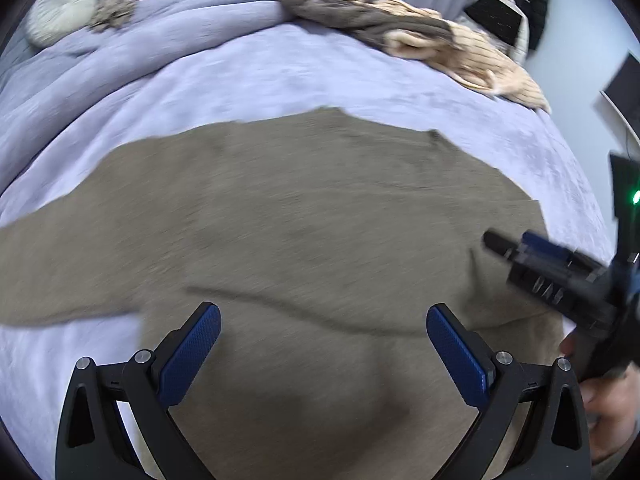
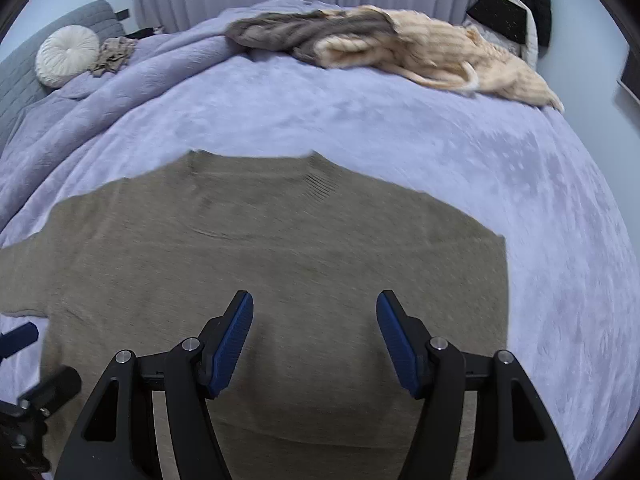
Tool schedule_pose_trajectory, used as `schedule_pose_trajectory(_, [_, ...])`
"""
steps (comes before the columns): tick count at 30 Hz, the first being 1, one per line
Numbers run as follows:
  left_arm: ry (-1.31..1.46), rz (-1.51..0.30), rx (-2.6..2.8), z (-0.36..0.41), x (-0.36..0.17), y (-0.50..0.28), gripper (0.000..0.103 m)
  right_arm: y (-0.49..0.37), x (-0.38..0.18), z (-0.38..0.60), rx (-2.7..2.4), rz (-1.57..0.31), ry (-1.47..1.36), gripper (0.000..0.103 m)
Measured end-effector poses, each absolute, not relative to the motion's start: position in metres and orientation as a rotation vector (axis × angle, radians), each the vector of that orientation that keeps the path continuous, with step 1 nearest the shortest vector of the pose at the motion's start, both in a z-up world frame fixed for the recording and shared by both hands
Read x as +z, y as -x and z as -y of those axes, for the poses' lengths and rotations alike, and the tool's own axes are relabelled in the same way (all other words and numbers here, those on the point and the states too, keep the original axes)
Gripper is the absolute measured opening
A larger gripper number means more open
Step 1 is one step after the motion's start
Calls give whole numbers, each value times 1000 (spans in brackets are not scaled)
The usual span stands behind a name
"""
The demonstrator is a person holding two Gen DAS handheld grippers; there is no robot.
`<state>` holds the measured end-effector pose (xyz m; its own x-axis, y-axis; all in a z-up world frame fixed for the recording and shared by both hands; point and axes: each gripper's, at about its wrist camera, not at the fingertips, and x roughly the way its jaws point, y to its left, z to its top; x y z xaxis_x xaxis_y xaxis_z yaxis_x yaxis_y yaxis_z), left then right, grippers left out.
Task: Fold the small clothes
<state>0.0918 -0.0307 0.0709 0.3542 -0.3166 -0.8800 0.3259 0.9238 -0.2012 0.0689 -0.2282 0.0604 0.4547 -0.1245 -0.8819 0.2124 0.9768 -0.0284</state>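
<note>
Both grippers, left (image 1: 323, 320) and right (image 2: 315, 306), hover with fingers spread, pinching nothing, over the tan sweater (image 2: 260, 260) on the bed (image 2: 520, 200). The right side looks folded in already. We judge the left sleeve (image 1: 52, 272) comes next: pinch its cuff, carry it flat across.

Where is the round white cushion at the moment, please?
In both wrist views the round white cushion sits at the far upper left, against the grey headboard, beside a small crumpled tan garment.
</note>
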Motion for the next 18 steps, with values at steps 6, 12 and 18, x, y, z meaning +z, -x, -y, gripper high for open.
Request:
schedule_pose_trajectory(6, [-90,-1259,-374,69,17,-131,103,-54,38,278,-290,-1089,-117,68])
schedule_pose_trajectory(12, [-172,-1166,-373,51,47,-90,103,-13,71,271,-201,-1037,-164,68])
schedule_pose_trajectory(18, [-259,-1195,-399,19,36,-19,103,60,40,207,58,-1117,2,69])
